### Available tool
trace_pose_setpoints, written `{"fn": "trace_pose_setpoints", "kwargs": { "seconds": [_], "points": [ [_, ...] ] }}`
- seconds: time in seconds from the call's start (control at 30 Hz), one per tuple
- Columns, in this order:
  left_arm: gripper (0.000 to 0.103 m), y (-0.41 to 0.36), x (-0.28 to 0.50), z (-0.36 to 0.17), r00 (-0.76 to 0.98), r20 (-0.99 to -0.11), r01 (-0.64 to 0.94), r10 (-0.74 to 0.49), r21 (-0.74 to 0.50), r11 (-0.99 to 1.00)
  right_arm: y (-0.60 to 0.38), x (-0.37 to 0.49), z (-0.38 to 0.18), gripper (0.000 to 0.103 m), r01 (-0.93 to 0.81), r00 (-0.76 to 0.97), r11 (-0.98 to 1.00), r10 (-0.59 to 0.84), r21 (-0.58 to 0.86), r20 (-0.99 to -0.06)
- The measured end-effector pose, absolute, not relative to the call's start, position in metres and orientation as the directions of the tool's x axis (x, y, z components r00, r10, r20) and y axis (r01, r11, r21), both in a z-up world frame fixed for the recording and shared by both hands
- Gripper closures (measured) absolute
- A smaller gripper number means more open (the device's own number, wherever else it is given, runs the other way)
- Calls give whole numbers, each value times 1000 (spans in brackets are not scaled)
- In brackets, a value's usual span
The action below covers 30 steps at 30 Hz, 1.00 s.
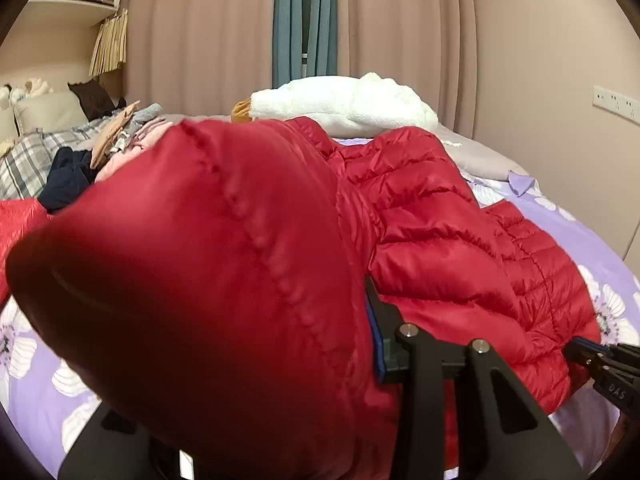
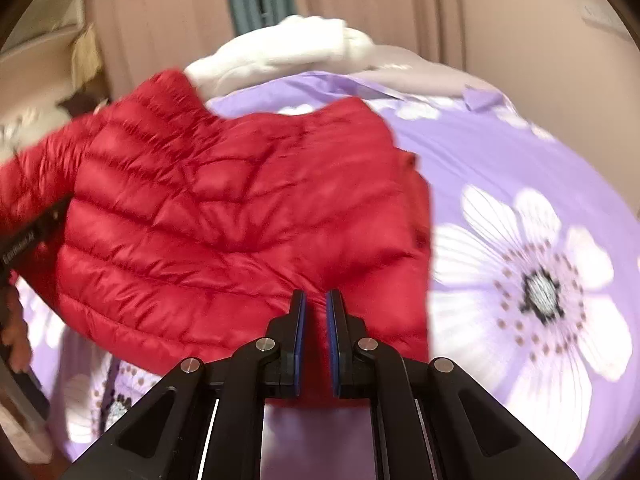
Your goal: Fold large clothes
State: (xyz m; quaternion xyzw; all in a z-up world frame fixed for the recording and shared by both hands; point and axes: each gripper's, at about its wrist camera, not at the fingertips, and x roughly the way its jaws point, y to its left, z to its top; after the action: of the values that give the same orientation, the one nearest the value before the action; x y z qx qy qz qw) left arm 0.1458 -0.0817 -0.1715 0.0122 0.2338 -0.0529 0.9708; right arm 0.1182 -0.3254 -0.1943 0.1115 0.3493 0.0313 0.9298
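Red down jacket [image 2: 224,208] lies on the bed [image 2: 520,152], partly lifted, on the near half of the floral sheet; relative to the jacket, a white plush [image 1: 344,106] sits at its far edge and a heap of other clothes [image 1: 80,168] lies off its left side. Right claw [image 2: 316,312]: jaws nearly together, pinching a thin fold of the jacket's near hem between the blue pads. Left claw [image 1: 360,340]: only one finger [image 1: 378,344] shows, pressed against a puffed bulge of jacket that fills most of the left wrist view; the other finger is hidden behind that cloth, so it reads as narrow and clamped on a thick bunch, though the far pad cannot be seen. Judged step: both claws carry one edge of the jacket toward a fold. Risks, as judgement only: (1) the shell looks slick and the right claw's bite is shallow, close to the hem, so a pull across the bed could slide the cloth out. (2) The left claw holds a bunched lump and not a flat edge; the fold line may come out skewed, with trapped air springing the layers back open. (3) The jacket's far edge is touching or just beside the plush; dragging may snag it or push it along. (4) Right wrist view is blurred, so edge alignment is hard to check.
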Motion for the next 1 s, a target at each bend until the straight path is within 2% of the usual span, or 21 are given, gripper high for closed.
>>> {"fn": "trace_pose_setpoints", "kwargs": {
  "seconds": [0.2, 0.33, 0.47, 0.63, 0.8, 0.93, 1.0],
  "points": [
    [63, -86, 143, -168, 896, -440, 92, -64, 43, 995, -364, 104, -188, 95, 146, 789, 966, 17, 214, -615],
    [63, -83, 146, -160, 892, -446, 75, -71, -9, 997, -378, 114, -199, 95, 163, 761, 940, 74, 300, -645],
    [64, -107, 139, -152, 926, -378, 75, -16, 143, 987, -376, 114, -203, 95, 157, 750, 951, 61, 268, -658],
    [64, -133, 129, -141, 952, -305, 94, -16, 245, 965, -376, 122, -213, 95, 172, 714, 940, 88, 296, -695],
    [64, -173, 126, -150, 970, -240, 88, 38, 493, 865, -378, 123, -215, 95, 167, 708, 935, 106, 312, -698],
    [64, -196, 114, -156, 979, -206, 131, -14, 570, 811, -379, 132, -218, 95, 158, 698, 928, 138, 338, -703],
    [65, -205, 109, -161, 975, -217, 170, -48, 588, 791, -381, 136, -219, 95, 156, 695, 922, 152, 354, -703]
  ]
}}
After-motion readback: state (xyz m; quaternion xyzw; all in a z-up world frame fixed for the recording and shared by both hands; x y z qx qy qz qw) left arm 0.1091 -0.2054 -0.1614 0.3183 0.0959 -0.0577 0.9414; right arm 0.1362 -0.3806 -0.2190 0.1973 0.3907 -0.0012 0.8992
